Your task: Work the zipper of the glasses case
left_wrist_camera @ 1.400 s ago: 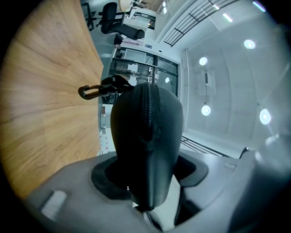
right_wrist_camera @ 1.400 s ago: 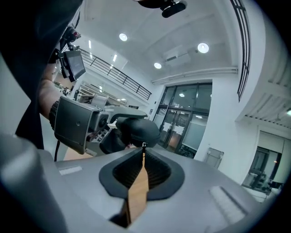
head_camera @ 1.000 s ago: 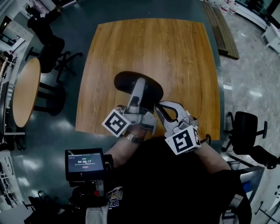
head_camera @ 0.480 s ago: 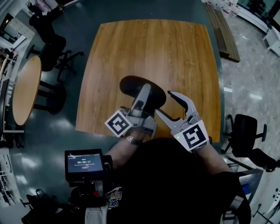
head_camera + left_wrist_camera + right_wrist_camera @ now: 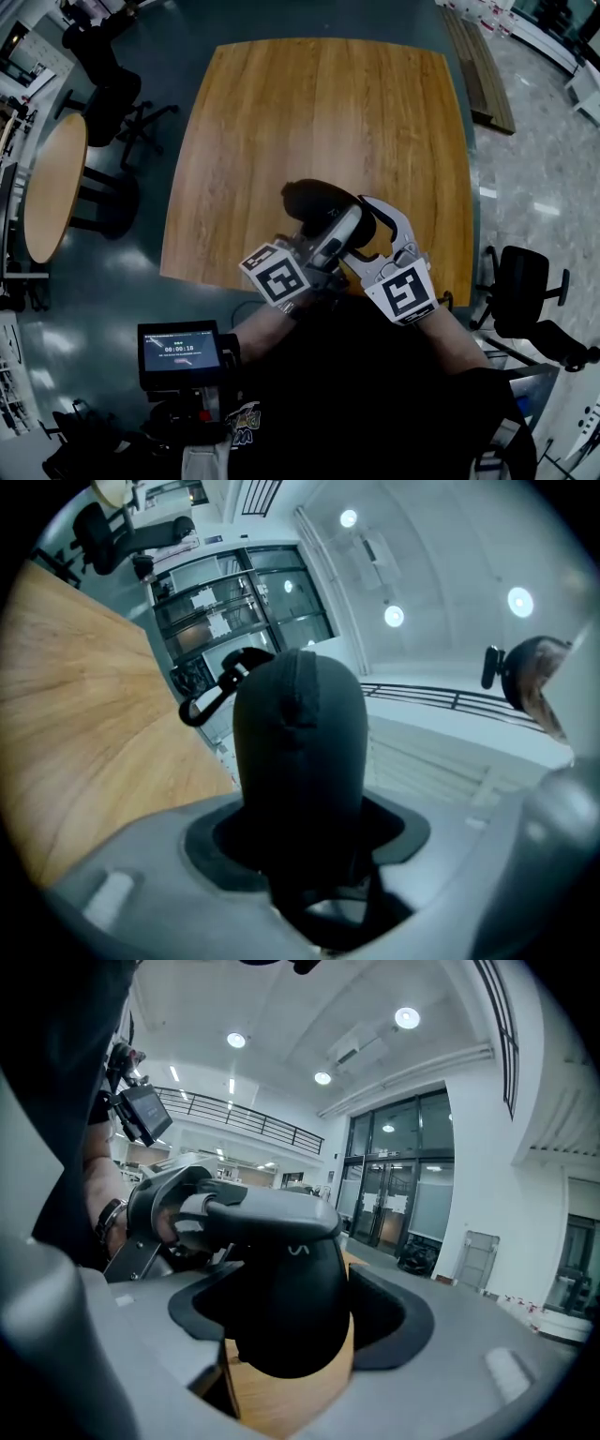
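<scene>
Since a second ago, the glasses case (image 5: 323, 202) has shifted right, toward the table's (image 5: 319, 103) front edge. My right gripper (image 5: 377, 225) has released it. Its jaws are opening wide, and the case's rounded end sits between them, untouched. My left gripper (image 5: 339, 232) clamps the case. The case is a smooth, matte black oval shell. Its long axis points toward the right gripper, which is the nearer one for the zipper.
</scene>
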Available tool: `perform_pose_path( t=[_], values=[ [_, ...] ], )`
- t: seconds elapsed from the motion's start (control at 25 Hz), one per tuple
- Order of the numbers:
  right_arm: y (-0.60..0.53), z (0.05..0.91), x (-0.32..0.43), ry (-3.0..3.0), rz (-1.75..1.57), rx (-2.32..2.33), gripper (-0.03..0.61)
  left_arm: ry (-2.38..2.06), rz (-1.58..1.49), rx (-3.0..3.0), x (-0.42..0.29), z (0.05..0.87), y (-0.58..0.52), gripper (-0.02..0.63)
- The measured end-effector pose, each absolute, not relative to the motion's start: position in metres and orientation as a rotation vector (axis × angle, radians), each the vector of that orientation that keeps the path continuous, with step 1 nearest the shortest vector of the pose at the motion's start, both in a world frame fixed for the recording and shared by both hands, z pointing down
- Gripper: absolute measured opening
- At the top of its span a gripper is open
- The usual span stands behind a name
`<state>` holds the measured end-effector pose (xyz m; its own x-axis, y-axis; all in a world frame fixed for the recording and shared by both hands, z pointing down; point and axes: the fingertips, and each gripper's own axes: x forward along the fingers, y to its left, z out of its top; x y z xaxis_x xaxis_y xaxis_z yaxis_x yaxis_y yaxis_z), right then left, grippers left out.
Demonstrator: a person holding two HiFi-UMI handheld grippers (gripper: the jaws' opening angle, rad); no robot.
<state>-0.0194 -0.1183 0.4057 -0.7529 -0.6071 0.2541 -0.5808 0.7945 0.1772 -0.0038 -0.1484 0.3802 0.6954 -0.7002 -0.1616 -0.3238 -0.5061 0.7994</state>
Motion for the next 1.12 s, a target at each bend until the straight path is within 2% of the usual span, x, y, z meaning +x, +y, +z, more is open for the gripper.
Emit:
perform_pose_path(
  t=[0.24,0.4,0.52,0.6,0.64,0.92,1.12],
  values=[
    [-0.111,0.406,-0.007,-2.693,-0.16,0.817,0.333,-0.575,-0.526,2.191,-0.001,0.383,-0.137,0.273],
    [-0.112,0.428,0.017,-2.64,-0.108,0.812,0.33,-0.65,-0.513,2.141,-0.045,0.413,-0.133,0.275],
    [-0.128,0.464,0.041,-2.589,-0.021,0.842,0.33,-0.767,-0.475,2.086,-0.082,0.442,-0.124,0.19],
    [-0.144,0.497,0.047,-2.559,0.025,0.819,0.33,-0.776,-0.409,2.095,-0.088,0.456,-0.109,0.087],
    [-0.152,0.515,0.046,-2.545,0.049,0.794,0.33,-0.767,-0.363,2.111,-0.087,0.461,-0.1,0.007],
    [-0.216,0.638,0.019,-2.343,0.146,0.527,0.331,-0.694,-0.078,2.241,-0.057,0.48,-0.049,-0.005],
    [-0.243,0.676,0.008,-2.257,0.113,0.431,0.333,-0.811,-0.035,2.178,-0.085,0.498,-0.029,-0.005]
  ],
)
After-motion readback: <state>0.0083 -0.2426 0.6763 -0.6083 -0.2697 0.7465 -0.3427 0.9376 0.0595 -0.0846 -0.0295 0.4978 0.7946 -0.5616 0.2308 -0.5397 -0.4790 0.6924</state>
